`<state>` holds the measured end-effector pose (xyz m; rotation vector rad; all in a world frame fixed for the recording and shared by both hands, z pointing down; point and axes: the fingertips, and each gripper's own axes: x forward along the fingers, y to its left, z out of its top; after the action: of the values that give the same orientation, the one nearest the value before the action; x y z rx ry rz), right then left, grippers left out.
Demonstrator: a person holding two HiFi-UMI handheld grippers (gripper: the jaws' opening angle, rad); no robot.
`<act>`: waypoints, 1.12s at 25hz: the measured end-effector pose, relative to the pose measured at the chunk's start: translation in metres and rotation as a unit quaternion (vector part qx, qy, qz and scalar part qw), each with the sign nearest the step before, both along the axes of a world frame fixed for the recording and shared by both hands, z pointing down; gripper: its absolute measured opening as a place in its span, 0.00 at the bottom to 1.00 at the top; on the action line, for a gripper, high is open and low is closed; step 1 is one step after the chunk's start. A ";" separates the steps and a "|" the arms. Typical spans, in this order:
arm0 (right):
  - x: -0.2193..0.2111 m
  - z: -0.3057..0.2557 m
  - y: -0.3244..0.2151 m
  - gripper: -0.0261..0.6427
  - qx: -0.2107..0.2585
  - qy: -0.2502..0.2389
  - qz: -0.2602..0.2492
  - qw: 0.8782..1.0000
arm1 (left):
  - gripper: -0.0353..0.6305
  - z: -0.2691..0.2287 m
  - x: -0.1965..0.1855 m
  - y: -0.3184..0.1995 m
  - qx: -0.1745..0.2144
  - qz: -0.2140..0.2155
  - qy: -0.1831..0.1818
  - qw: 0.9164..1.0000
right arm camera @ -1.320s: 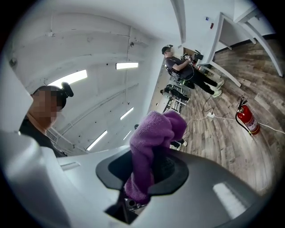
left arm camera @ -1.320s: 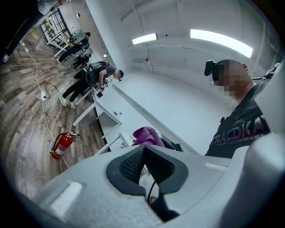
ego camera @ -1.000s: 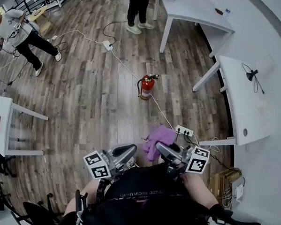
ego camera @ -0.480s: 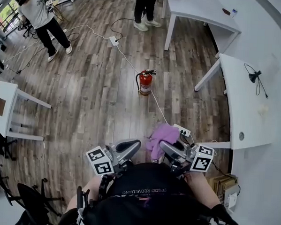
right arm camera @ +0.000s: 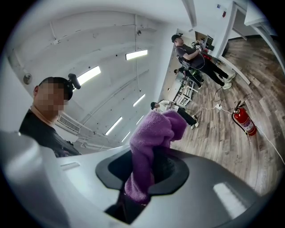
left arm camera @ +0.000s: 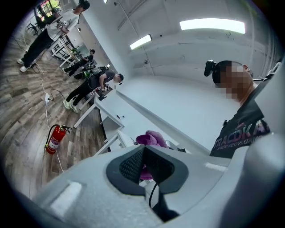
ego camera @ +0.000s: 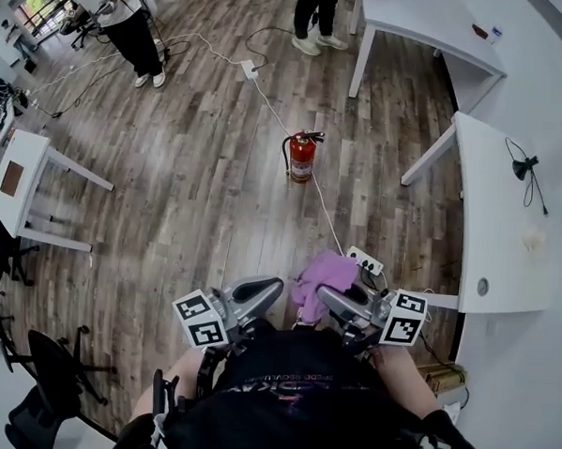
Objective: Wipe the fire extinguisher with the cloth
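Two tools to verify before proceeding. Check the right tool (right arm camera: 151, 168) first: jaws clamped on the purple cloth (right arm camera: 153, 133), with a thick fold standing above the pads and a short tail hanging below. Check the left tool (left arm camera: 143, 162) next: jaws pressed together, nothing between the pads, cloth visible only beyond them. Locate the fire extinguisher (ego camera: 301, 157): upright on the wood floor (ego camera: 188, 205), well apart from both tools, beside a white cable (ego camera: 325, 212) running to a power strip (ego camera: 365, 262) near the foot of a white tabletop (ego camera: 497, 221). Compare with the head view of a second earlier: same grip on the cloth, same low carry against the torso (ego camera: 291, 388), but extinguisher shifted slightly up and to the right in frame, and bystanders (ego camera: 132, 28) at the far end displaced toward the top edge. Treat this as a turn or step of the wearer, not a reach; no notable closing of the gap. Regard the task as at the approach stage: cloth secured, no contact with the cylinder, wiping not yet begun. Close in on the extinguisher, lower the right tool to cylinder height, and keep clear of cable and power strip. Reserve the left tool for steadying the handle against rocking.
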<state>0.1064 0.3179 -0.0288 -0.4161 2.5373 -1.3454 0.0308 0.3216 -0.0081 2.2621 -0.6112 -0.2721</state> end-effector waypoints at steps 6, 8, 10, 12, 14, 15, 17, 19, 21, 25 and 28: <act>0.008 -0.004 0.000 0.18 0.003 -0.006 -0.001 1.000 | 0.05 -0.007 0.004 -0.001 0.006 -0.008 -0.002 1.000; 0.010 -0.004 0.000 0.18 -0.002 -0.012 0.002 1.000 | 0.05 -0.009 0.004 -0.002 0.008 -0.008 -0.003 1.000; 0.012 -0.003 0.002 0.18 -0.006 -0.014 0.003 1.000 | 0.05 -0.010 0.007 -0.002 0.008 -0.006 -0.003 1.000; 0.017 -0.001 0.004 0.18 -0.006 -0.013 0.004 1.000 | 0.05 -0.008 0.012 -0.001 0.007 -0.003 -0.002 1.000; 0.022 0.001 0.005 0.17 -0.008 -0.014 0.007 1.000 | 0.05 -0.004 0.017 -0.001 0.003 -0.001 0.000 1.000; 0.024 0.002 0.005 0.17 -0.009 -0.015 0.009 1.000 | 0.05 -0.003 0.018 -0.001 0.000 0.000 0.001 1.000; 0.026 0.004 0.006 0.17 -0.013 -0.015 0.011 1.000 | 0.05 -0.001 0.020 -0.001 -0.002 0.003 0.000 1.000; 0.025 0.005 0.007 0.17 -0.016 -0.015 0.008 1.000 | 0.05 0.000 0.022 -0.001 -0.003 0.004 0.001 1.000; 0.025 0.005 0.006 0.17 -0.016 -0.015 0.006 1.000 | 0.05 0.000 0.023 -0.002 -0.005 0.004 0.004 1.000; 0.025 0.005 0.007 0.17 -0.013 -0.018 0.000 1.000 | 0.05 0.000 0.026 -0.002 -0.003 0.007 0.000 1.000; 0.024 0.004 0.007 0.17 -0.011 -0.017 -0.006 1.000 | 0.05 0.000 0.026 -0.002 -0.004 0.003 -0.001 1.000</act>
<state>0.1306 0.3248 -0.0244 -0.3796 2.5029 -1.3744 0.0572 0.3192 -0.0086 2.2568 -0.6047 -0.2641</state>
